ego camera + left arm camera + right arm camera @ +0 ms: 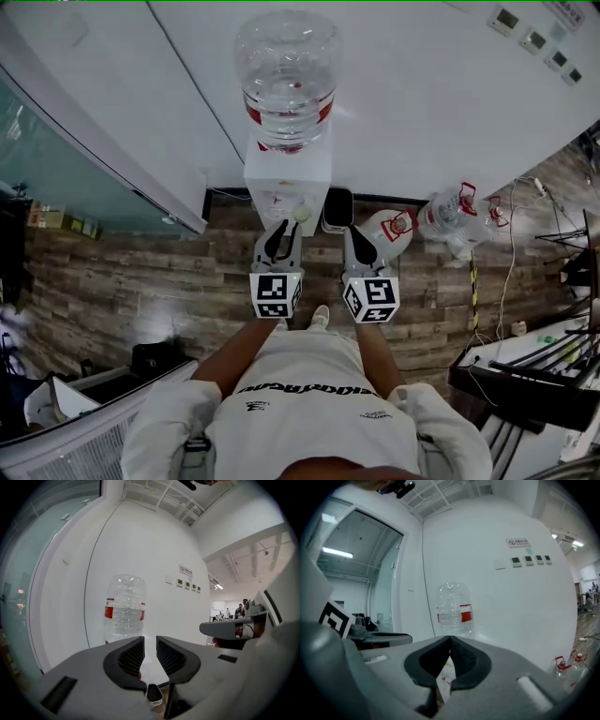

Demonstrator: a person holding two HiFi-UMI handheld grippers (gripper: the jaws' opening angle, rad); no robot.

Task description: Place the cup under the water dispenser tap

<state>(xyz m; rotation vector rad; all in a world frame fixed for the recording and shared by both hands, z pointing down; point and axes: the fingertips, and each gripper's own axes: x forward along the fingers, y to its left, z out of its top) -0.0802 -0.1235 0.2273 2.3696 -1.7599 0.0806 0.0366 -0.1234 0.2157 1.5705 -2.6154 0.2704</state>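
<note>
The person stands square to the water dispenser (286,183), which sits against the white wall (422,103) with a big clear bottle (286,75) upended on top. Both claws are held about level, side by side, pointing at the machine. The left claw (150,641) has its jaws a narrow slit apart with nothing between them; only the white top of the machine shows through the gap. The right claw (450,641) has its tips pressed together, and it grips nothing either.

The cup (302,214), as far as I can make out, is the small pale round thing at the front of the dispenser. It sits just beyond the left claw's tips and clear of both claws. I'd guess it stands about where the tap is, but I cannot pick out the tap itself from here, so I can't say it's lined up.

It looks a small, light thing, most likely thin-walled paper or plastic. Empty, it should weigh next to nothing, tip at a nudge and buckle under a hard squeeze. If it needs shifting, I'd take it across the side wall around the middle, one jaw on each side. I'd close only until it stops slipping, and keep it upright.

A dark bin (337,208) stands just beside the dispenser, and spare bottles (450,216) lie on the wooden floor (141,272) to the right
</note>
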